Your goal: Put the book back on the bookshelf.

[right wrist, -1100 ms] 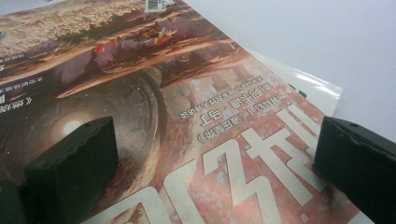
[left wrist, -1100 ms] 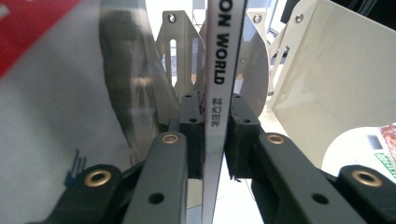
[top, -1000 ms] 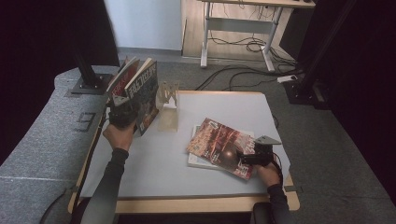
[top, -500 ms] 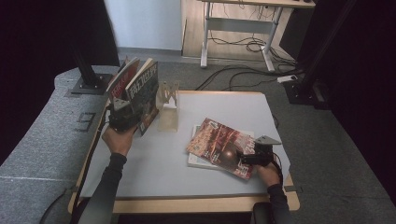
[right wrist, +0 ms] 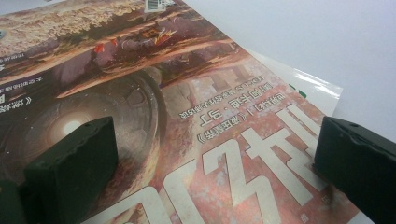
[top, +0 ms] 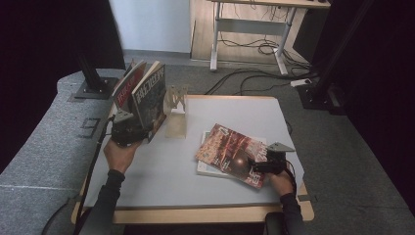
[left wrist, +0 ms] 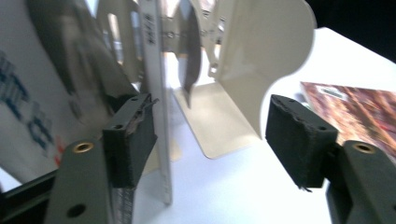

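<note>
The bench [top: 161,171] is a pale grey slab with a light wooden edge. Its front half lies bare between the two forearms, and a wide strip at the far right corner is also free. Grey carpet surrounds it; a black stand base [top: 93,88] sits just off the far left corner, and a desk frame [top: 249,29] with loose cables stands well behind.

At the left edge, two magazines [top: 144,98] stand upright, leaning slightly, against a cream metal bookend [top: 176,110] whose foot lies flat on the bench. The left gripper [top: 128,133] sits right at the lower corner of the nearer magazine. In the left gripper view its jaws stand well apart, having just been opening: the magazine's thin edge [left wrist: 156,116] runs just beside the left pad, with clear space across to the right pad, so nothing is squeezed. The bookend [left wrist: 261,60] rises just beyond the jaws.

Near the right front, a reddish magazine [top: 230,152] lies flat, skewed on top of a white one [top: 208,169] whose corner peeks out. The right gripper [top: 257,165] rests over the near corner of the reddish cover. In the right gripper view its jaws stand wide, one on each side above the cover [right wrist: 187,116], holding nothing.
</note>
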